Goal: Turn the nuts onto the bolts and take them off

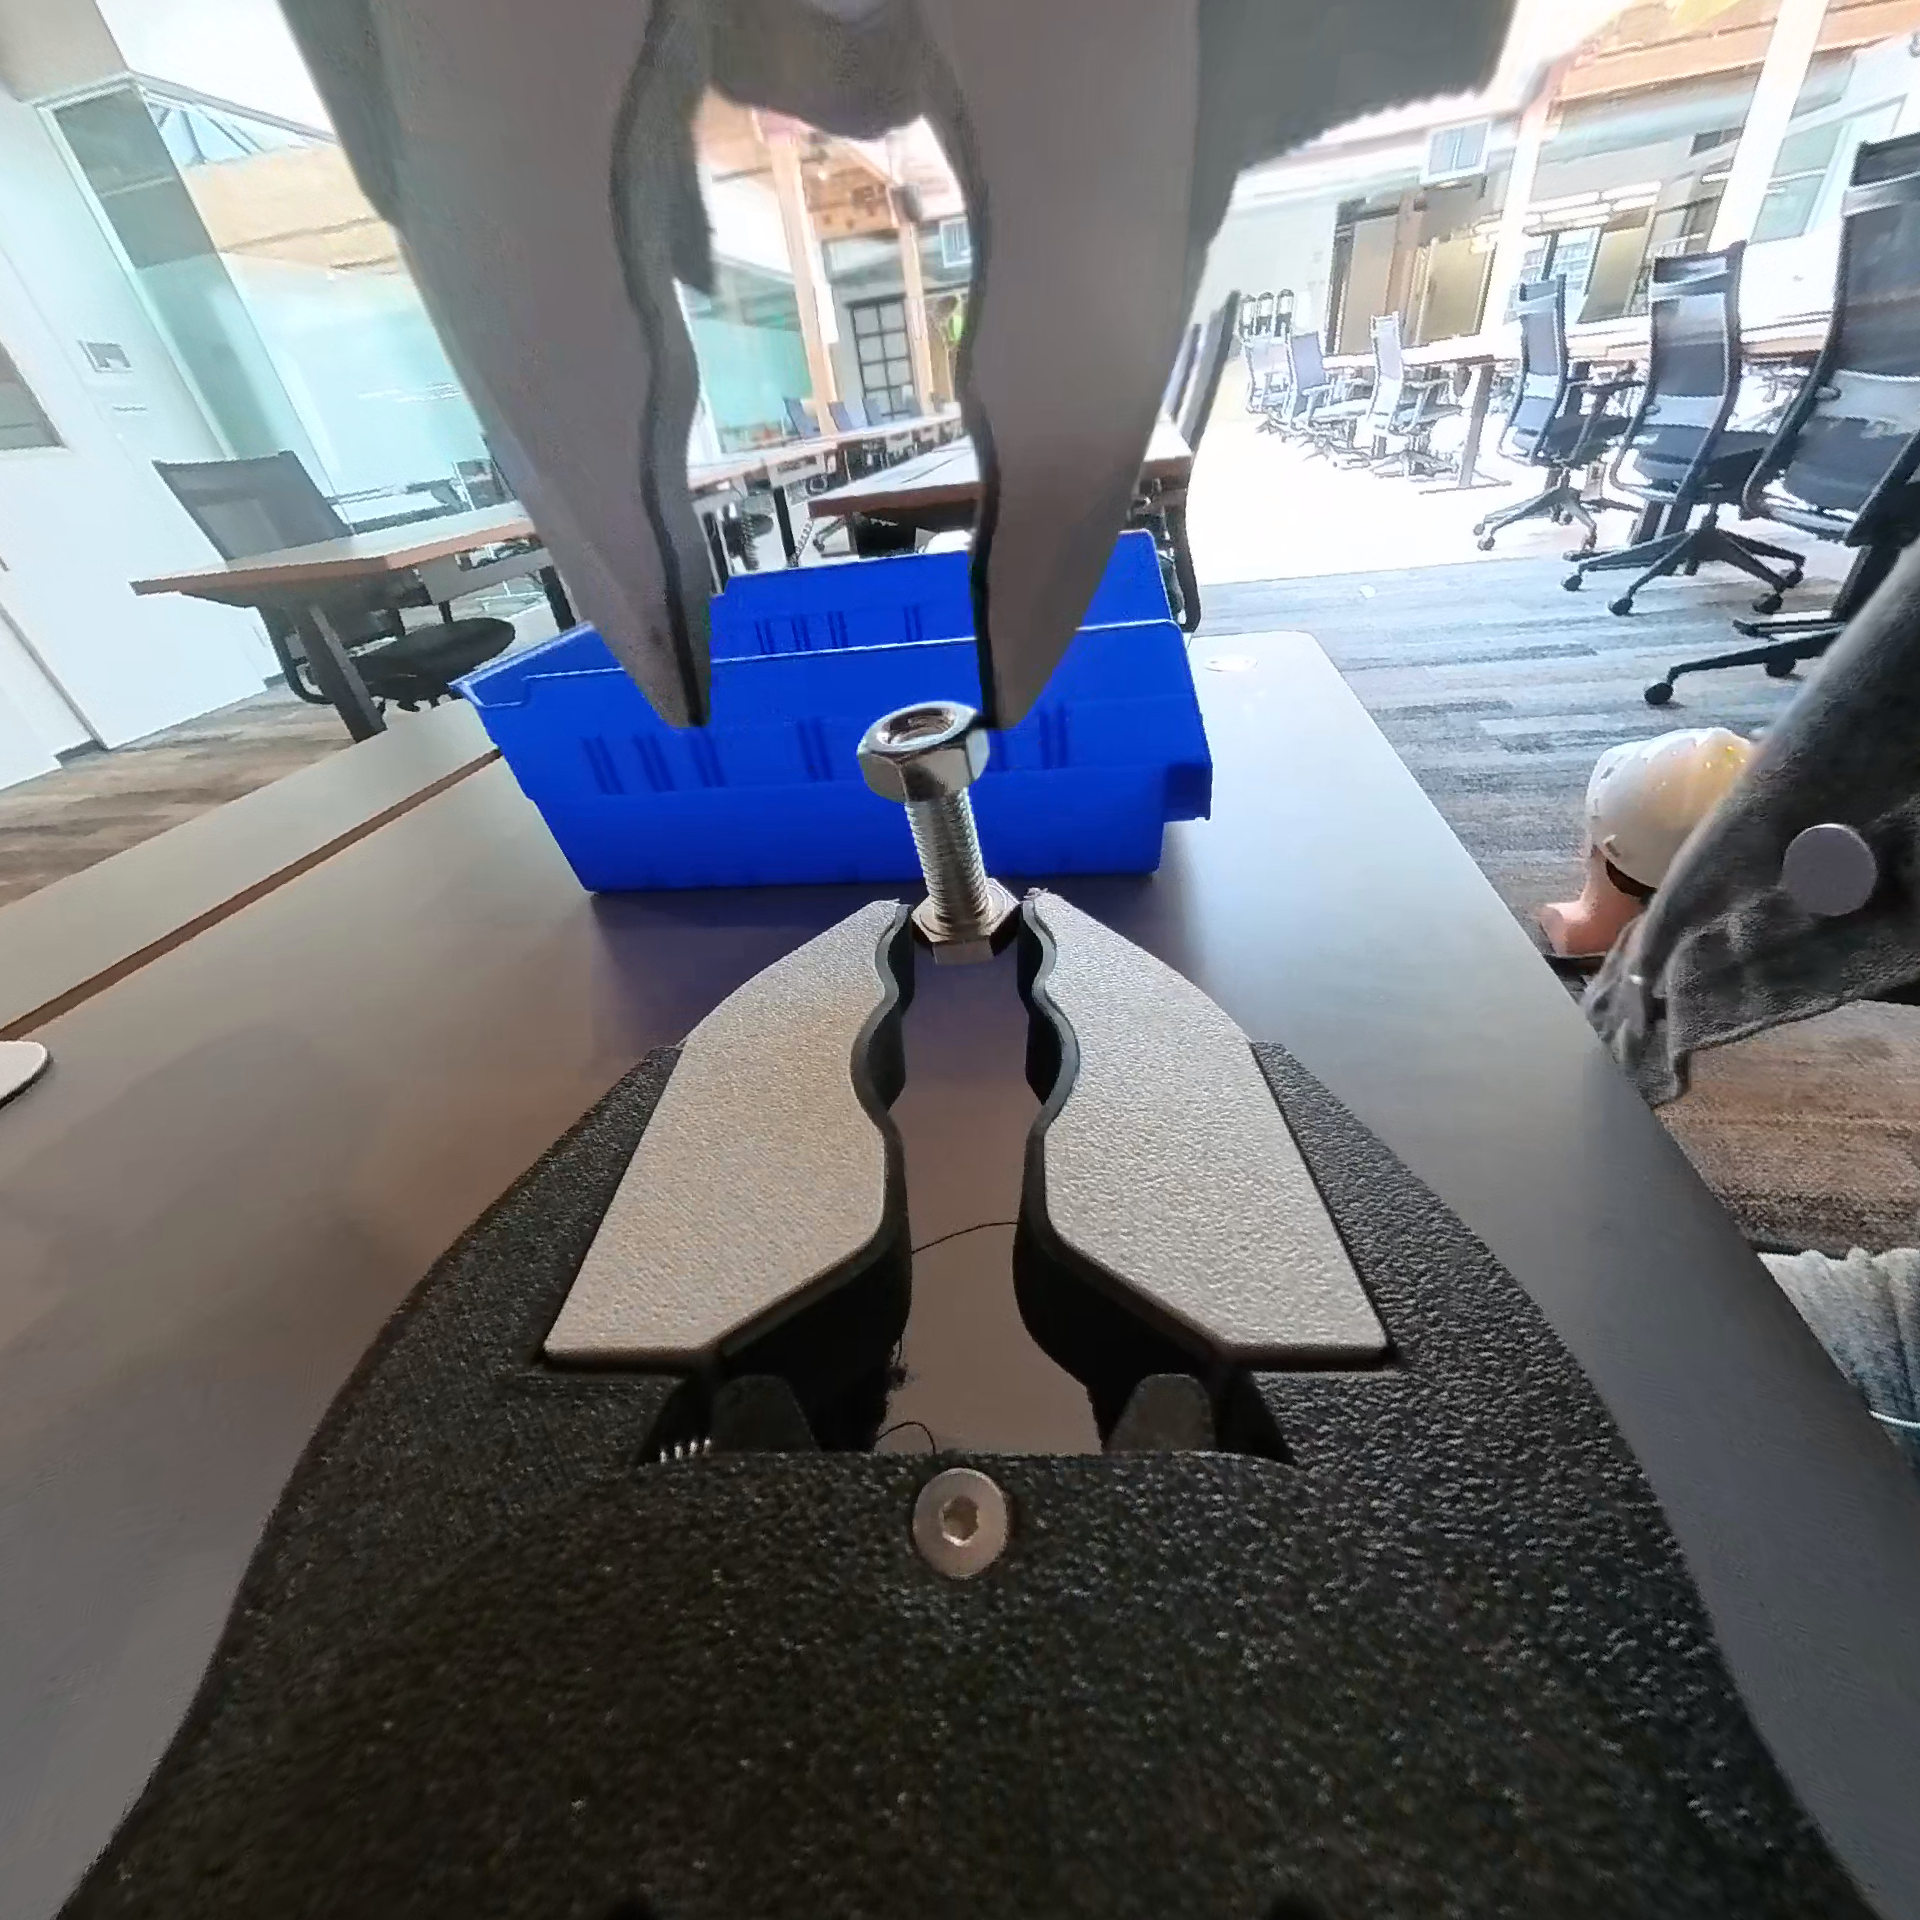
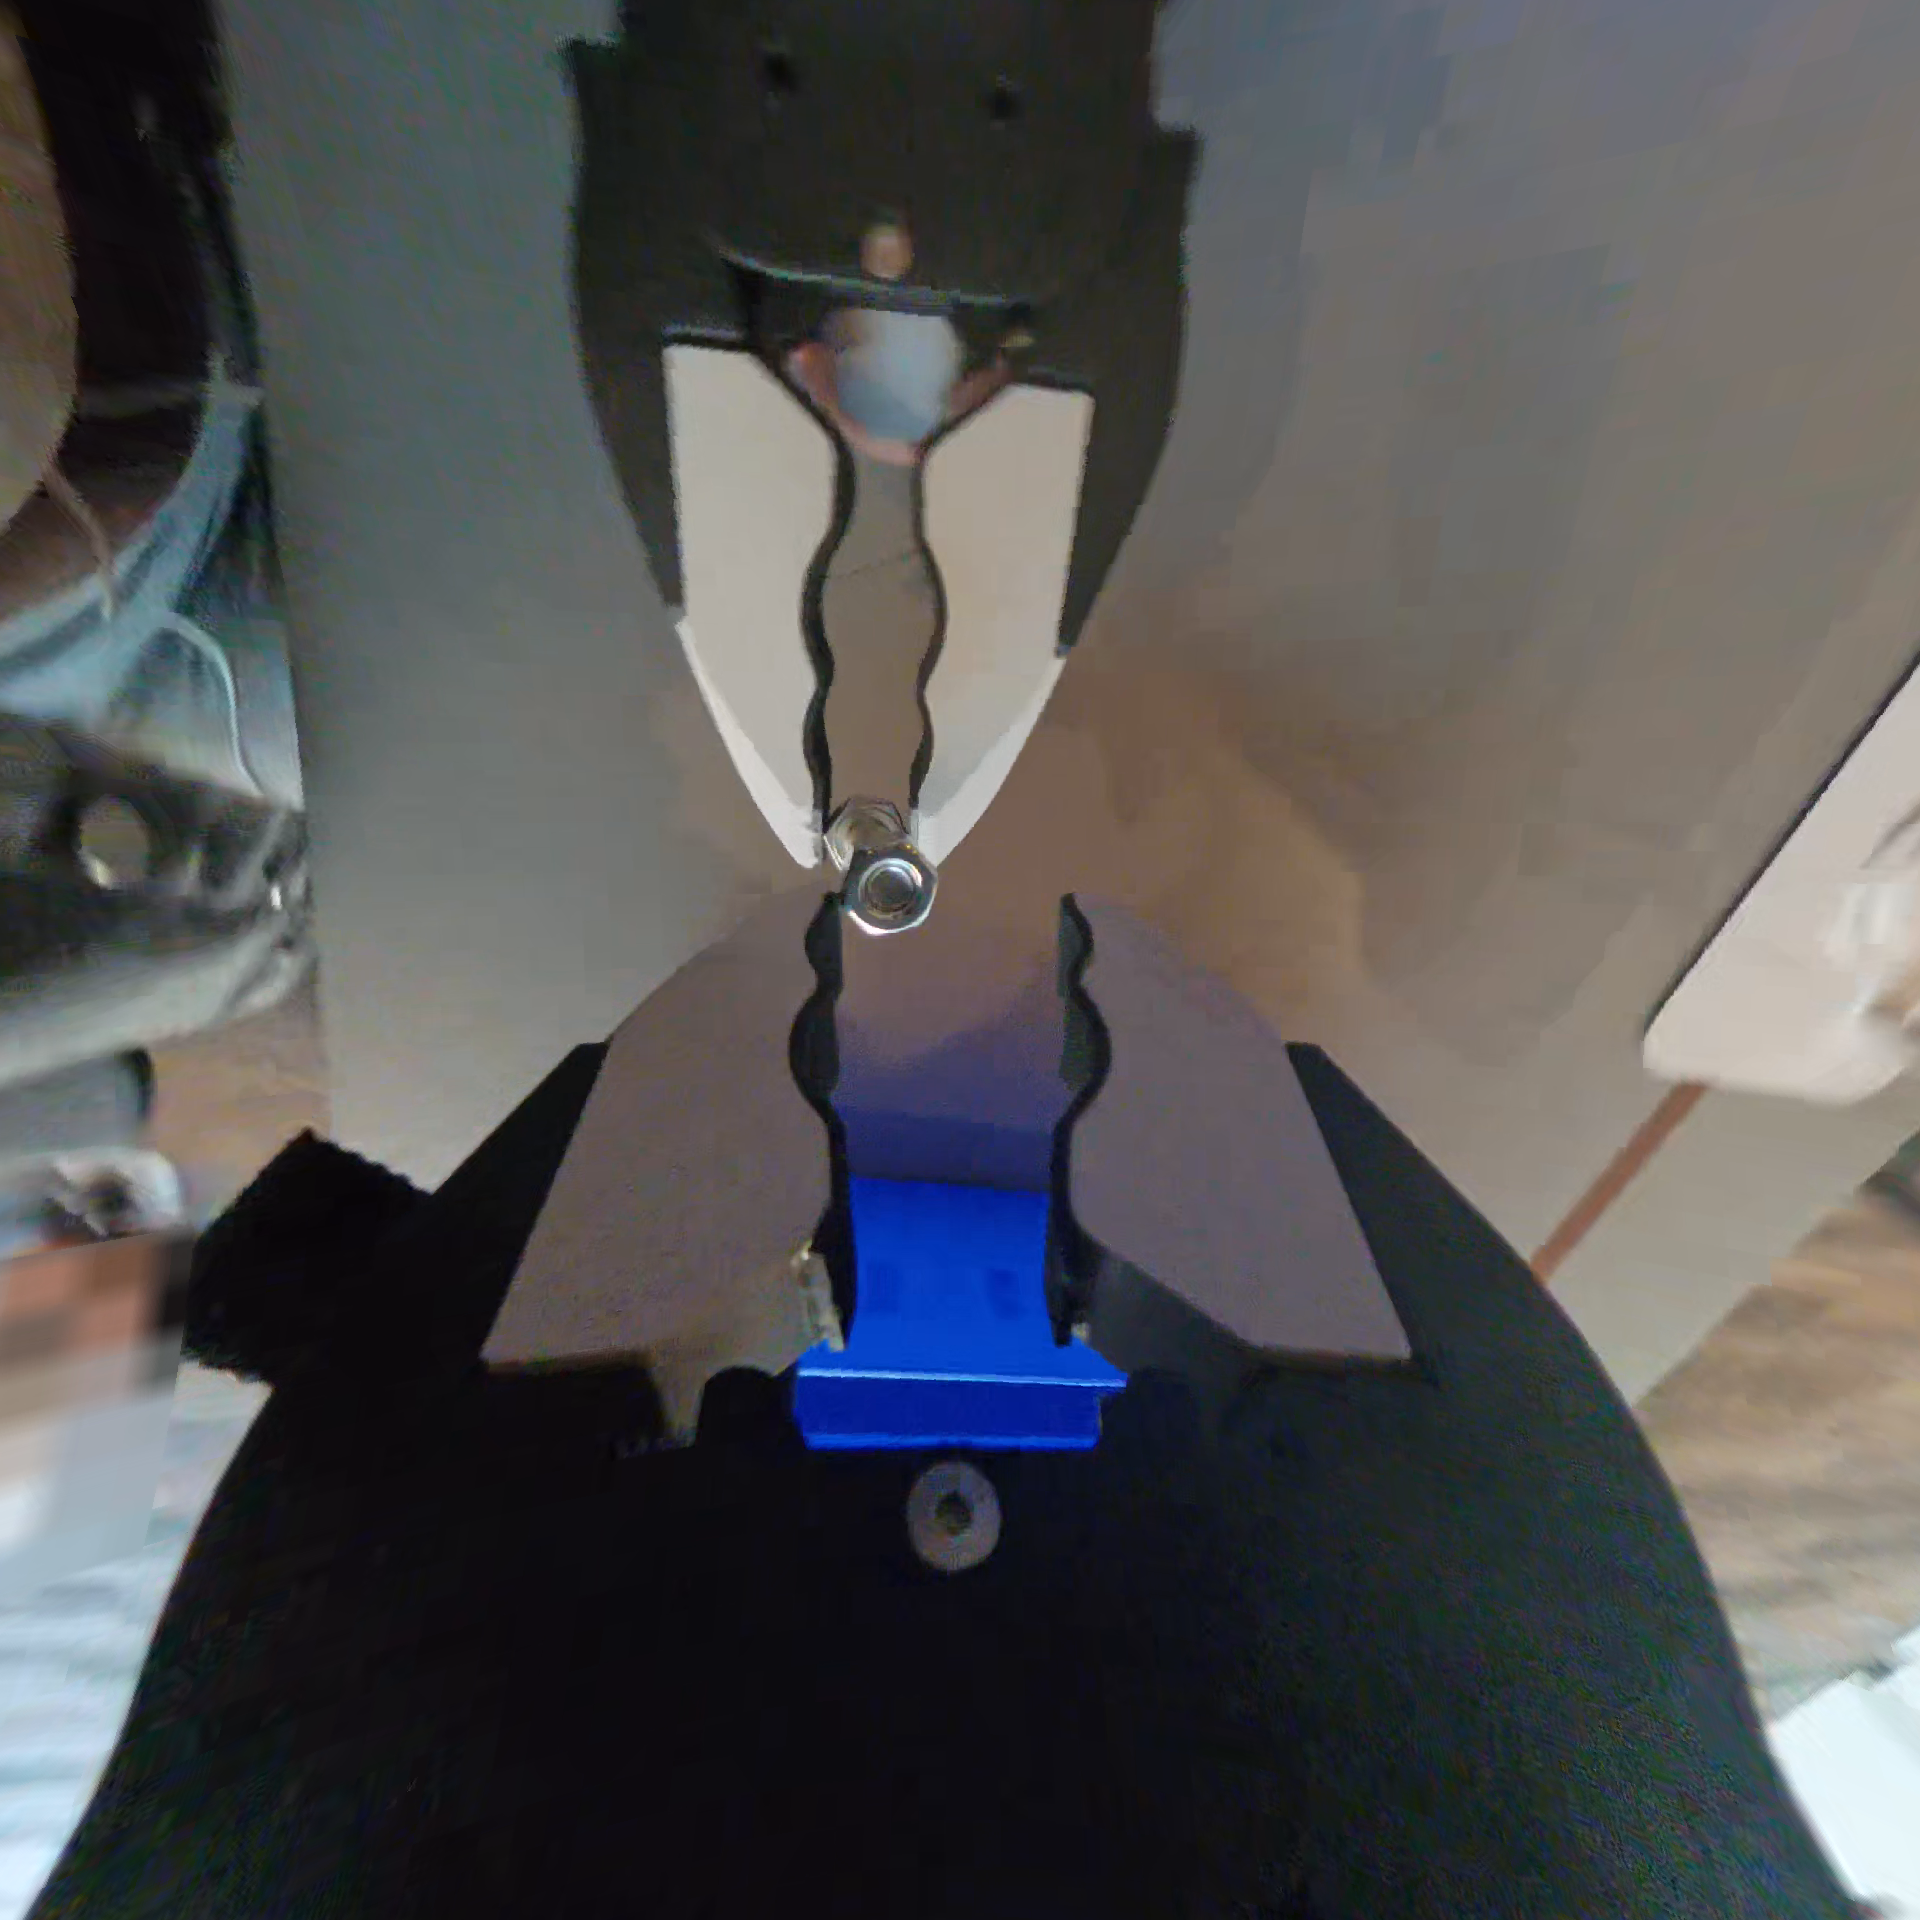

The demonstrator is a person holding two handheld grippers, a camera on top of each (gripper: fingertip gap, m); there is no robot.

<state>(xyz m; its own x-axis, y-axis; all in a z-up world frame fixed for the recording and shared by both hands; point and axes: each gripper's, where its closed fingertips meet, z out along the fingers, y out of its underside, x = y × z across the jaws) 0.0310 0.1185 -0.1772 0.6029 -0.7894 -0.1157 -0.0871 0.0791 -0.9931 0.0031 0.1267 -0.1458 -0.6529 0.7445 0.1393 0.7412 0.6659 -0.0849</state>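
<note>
A silver bolt [image 1: 943,844] stands upright, thread up, with a silver hex nut [image 1: 923,744] at its top end. My left gripper [image 1: 961,916] is shut on the bolt's hex head, low over the dark table [image 1: 312,1039]. My right gripper [image 1: 847,717] comes down from above, open, with its fingertips on either side of the nut. One fingertip [image 1: 1006,698] touches the nut's edge. In the right wrist view the right gripper [image 2: 951,909] is open, with the nut [image 2: 891,888] by its left fingertip. The left gripper [image 2: 878,831] there holds the bolt.
A blue plastic bin [image 1: 831,821] stands on the table just behind the bolt and shows between the right fingers [image 2: 945,1278]. A person's grey sleeve [image 1: 1766,935] hangs at the right table edge. Desks and office chairs [image 1: 1683,416] stand beyond. Left tips to right tips: about 5 cm.
</note>
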